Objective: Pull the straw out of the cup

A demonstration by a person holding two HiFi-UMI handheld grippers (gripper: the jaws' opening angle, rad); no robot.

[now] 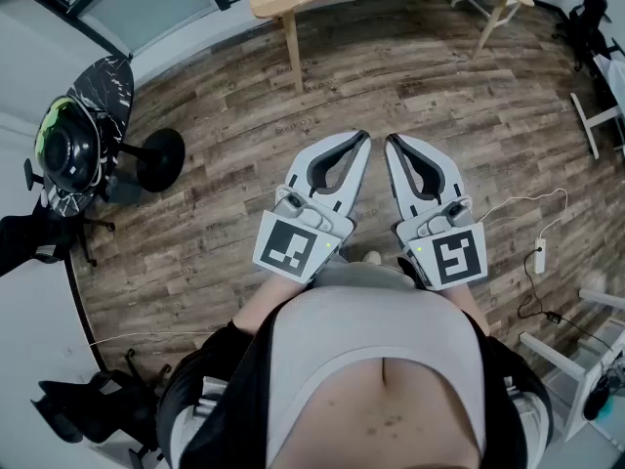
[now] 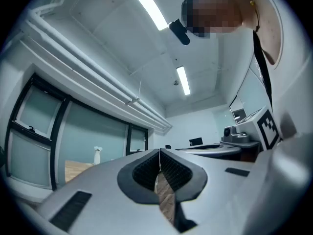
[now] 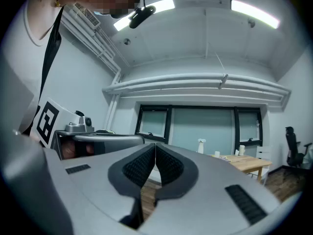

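Left gripper (image 1: 363,141) and right gripper (image 1: 392,144) held side by side close in front of the person's torso, tips nearly meeting; both roughly level; left jaws closed tip to tip, nothing between; right jaws likewise closed and empty; marker cubes face up.

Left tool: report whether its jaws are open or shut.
Shut. In the left gripper view the grey left tool has its ribbed black pads meeting at the tip, nothing held between them.
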